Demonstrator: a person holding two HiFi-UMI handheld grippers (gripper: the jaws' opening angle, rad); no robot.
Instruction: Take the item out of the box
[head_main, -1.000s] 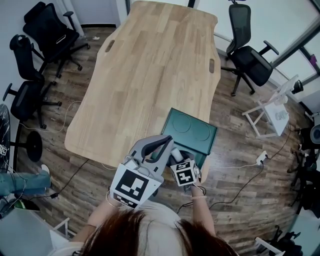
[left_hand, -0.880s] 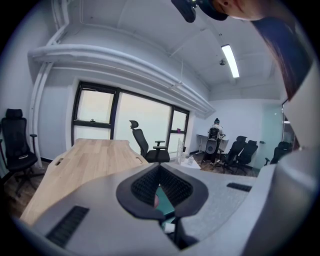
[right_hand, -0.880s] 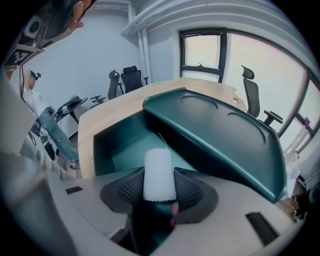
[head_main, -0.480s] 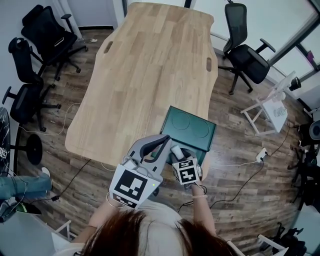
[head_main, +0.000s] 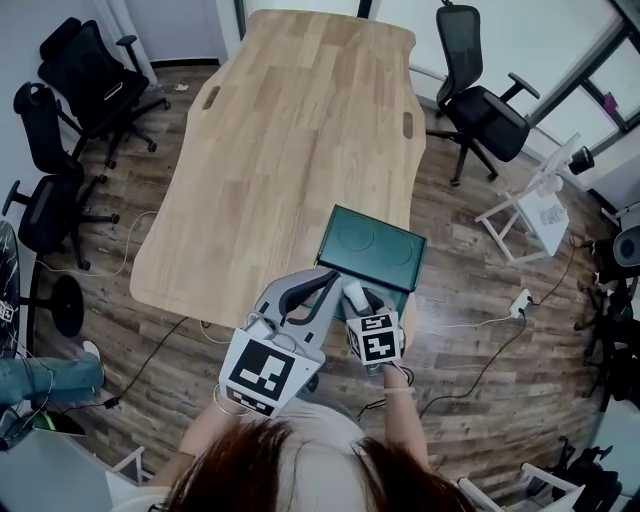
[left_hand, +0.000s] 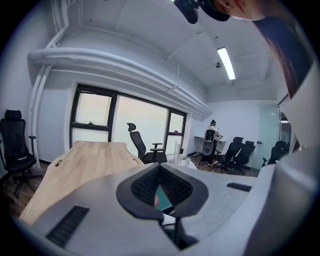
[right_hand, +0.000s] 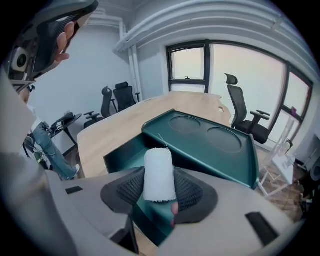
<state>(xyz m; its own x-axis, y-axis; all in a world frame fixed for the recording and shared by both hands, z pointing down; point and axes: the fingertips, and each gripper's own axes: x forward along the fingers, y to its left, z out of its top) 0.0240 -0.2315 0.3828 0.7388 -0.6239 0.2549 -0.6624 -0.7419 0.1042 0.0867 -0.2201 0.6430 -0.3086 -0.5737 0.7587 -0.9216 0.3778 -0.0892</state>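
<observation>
Right tongs (right_hand: 159, 186) still pinching white roll (right_hand: 159, 170) above open green box (right_hand: 215, 150), lower centre of frame, barely shifting; left tongs (left_hand: 160, 175) pressed together, idling. Removal looking nearly complete.

Pale wood, deep green plastic, woven white cloth, matt grey shells

The bench (head_main: 290, 150) is pale wood in jointed planks, matt, with the grain showing; the floor (head_main: 470, 270) round it is darker wood-look boards with a faint sheen. The box (right_hand: 220, 145) is deep green, smooth and plastic-looking, with a soft gloss on its lid. The white roll (right_hand: 159, 175) looks like woven cloth, matt and slightly rough, fraying at its twelve o'clock end. The right tongs (right_hand: 160, 192) and the left tongs (left_hand: 161, 187) have smooth matt grey plastic shells and black pads (right_hand: 131, 189) with a fine ribbed, rubbery face. The chairs (head_main: 485, 110) at two o'clock of the bench are black, with mesh backs
</observation>
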